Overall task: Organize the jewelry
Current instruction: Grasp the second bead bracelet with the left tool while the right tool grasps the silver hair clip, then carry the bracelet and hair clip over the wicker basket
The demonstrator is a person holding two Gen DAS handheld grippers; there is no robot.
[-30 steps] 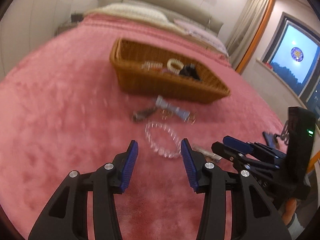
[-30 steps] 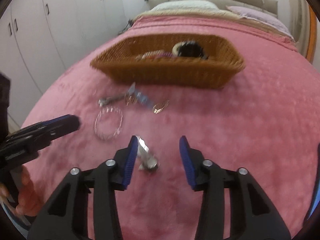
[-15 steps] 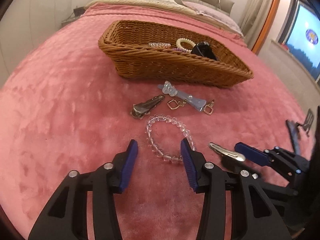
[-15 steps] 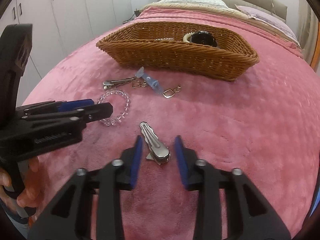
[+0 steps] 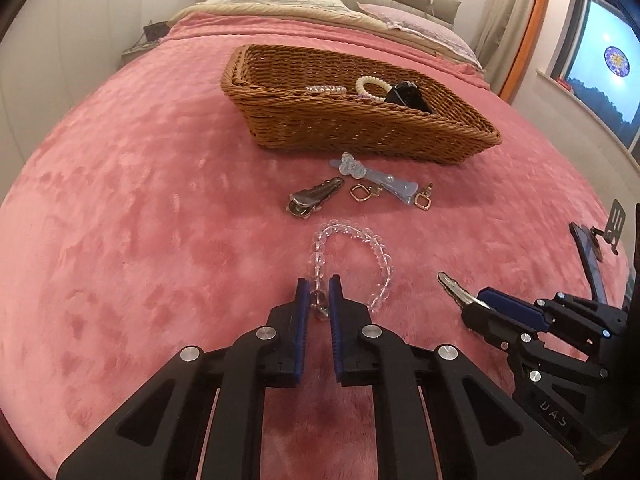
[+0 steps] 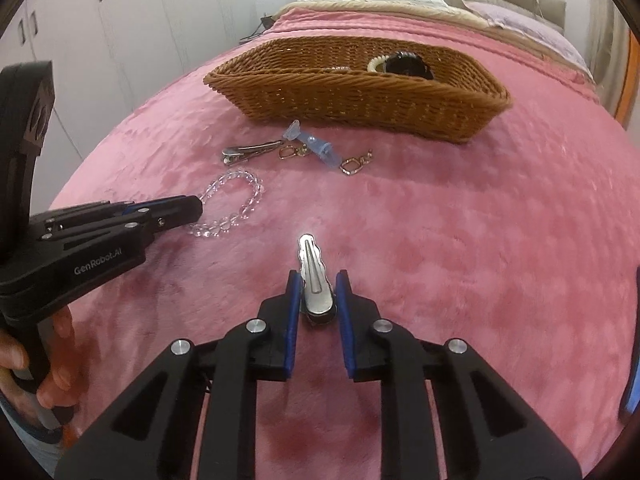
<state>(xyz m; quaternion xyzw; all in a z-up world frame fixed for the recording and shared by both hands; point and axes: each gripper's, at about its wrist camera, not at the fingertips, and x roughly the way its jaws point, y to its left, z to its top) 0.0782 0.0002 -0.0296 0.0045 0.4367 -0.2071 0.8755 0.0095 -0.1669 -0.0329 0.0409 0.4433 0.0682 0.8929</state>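
Left tongs (image 5: 318,294) clamped on bracelet (image 5: 379,258), right tongs (image 6: 317,288) clamped on silver clip (image 6: 314,276), both on the bed (image 6: 480,240) near the basket (image 6: 360,92).

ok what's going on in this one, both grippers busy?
Yes. The left gripper is closed on the near side of the clear bead bracelet, and the right gripper is closed on a silver hair clip; both items lie on the pink blanket. Ahead, the wicker basket already holds a pearl bracelet and a black item. Another silver clip, a blue hair clip and two gold earrings lie loose.
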